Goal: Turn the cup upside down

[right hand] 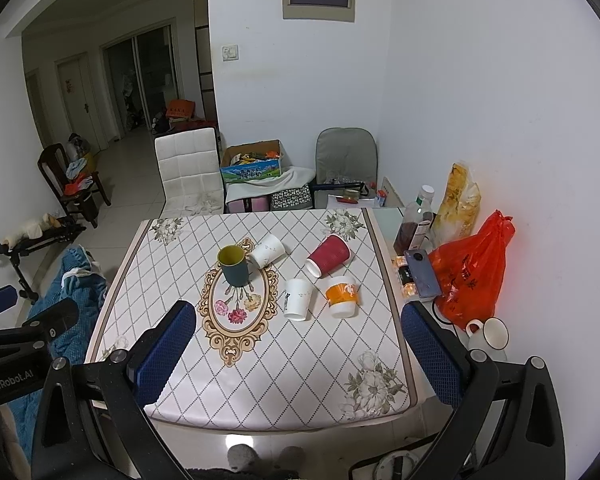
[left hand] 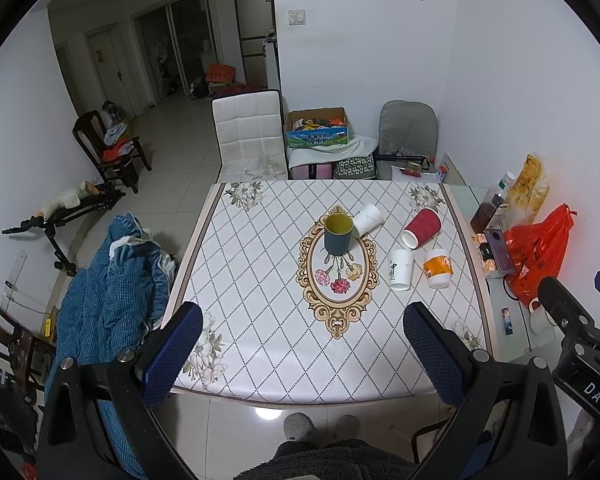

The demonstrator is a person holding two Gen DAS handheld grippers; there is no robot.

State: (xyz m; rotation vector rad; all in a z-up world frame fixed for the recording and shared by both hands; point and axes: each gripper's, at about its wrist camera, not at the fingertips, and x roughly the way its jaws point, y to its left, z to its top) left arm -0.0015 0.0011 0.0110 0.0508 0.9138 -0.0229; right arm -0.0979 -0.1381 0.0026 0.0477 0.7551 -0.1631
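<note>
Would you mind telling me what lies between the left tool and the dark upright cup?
Only bare tablecloth: in the left wrist view nothing stands between the open left tool and the dark cup; the other cups sit to the right.

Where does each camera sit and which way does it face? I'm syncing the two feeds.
Left wrist: on the left tool, held before the table's near edge, facing the far wall over the dark green cup; both blue pads show, open, plus the right tool at the right margin.
Right wrist: on the right tool, further right, same heading; its open pads show, the left tool at the left margin.
Shared: the cup, red cup, patterned tablecloth.
</note>
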